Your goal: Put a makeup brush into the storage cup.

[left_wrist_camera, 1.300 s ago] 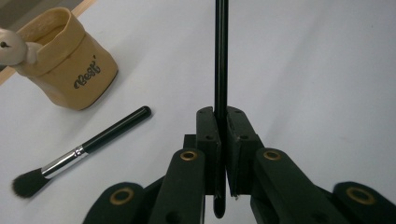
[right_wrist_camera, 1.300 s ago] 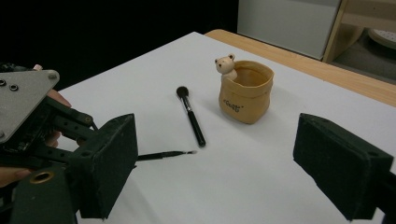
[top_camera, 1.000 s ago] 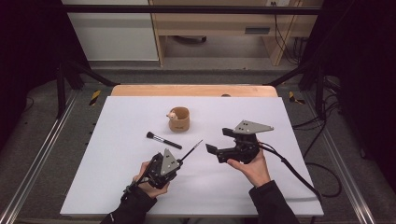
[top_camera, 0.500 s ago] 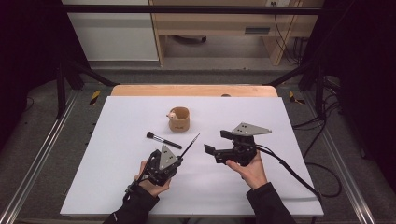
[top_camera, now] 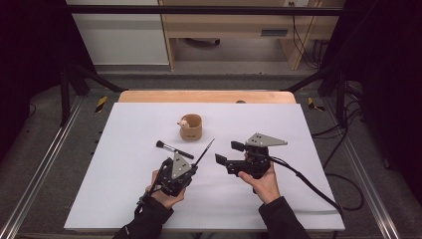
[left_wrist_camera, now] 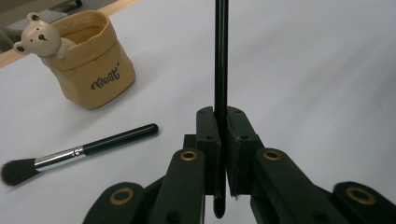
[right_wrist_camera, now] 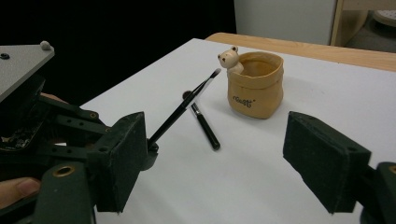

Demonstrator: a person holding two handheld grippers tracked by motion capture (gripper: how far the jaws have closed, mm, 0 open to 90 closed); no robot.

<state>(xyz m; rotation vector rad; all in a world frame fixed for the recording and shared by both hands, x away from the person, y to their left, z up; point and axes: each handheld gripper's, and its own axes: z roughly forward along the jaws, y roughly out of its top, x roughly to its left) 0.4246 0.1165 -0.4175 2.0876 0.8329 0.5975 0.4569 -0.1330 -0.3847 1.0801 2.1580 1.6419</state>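
Left gripper (top_camera: 198, 162) low over the white counter (top_camera: 124, 199), jaws pressed together on a thin black brush (left_wrist_camera: 220, 60), pinched near its lower end. Brush shaft slanting up and forward out of the jaws in the high view, tip (top_camera: 213, 140) raised off the counter and aimed toward the far right, short of the cup (top_camera: 191, 127). Seen from the right gripper view, the same thin brush (right_wrist_camera: 182, 108) rising at a tilt, its fine tip just beside the bear figure on the cup rim, though still nearer the camera than the cup. Right gripper (top_camera: 228, 153) held level above the counter, right of the left one and apart from it, jaws spread with nothing between them, having just been closing a little; in its own view the two black pads (right_wrist_camera: 123, 161) standing wide, framing the cup (right_wrist_camera: 254, 84) and the brushes. Grey three-cornered plate on top of each gripper, cable trailing from the right one off toward the near right edge. Tan cup, shaped like a crumpled paper bag with a small bear (left_wrist_camera: 41, 36) peeking over its rim, upright near the counter's middle, toward the far side. Second brush (top_camera: 173, 148), thicker, with a dark bushy head and silver ferrule, flat on the counter between cup and left gripper, head pointing left, touching neither. Hands (top_camera: 263, 181) and dark sleeves entering from the near edge.
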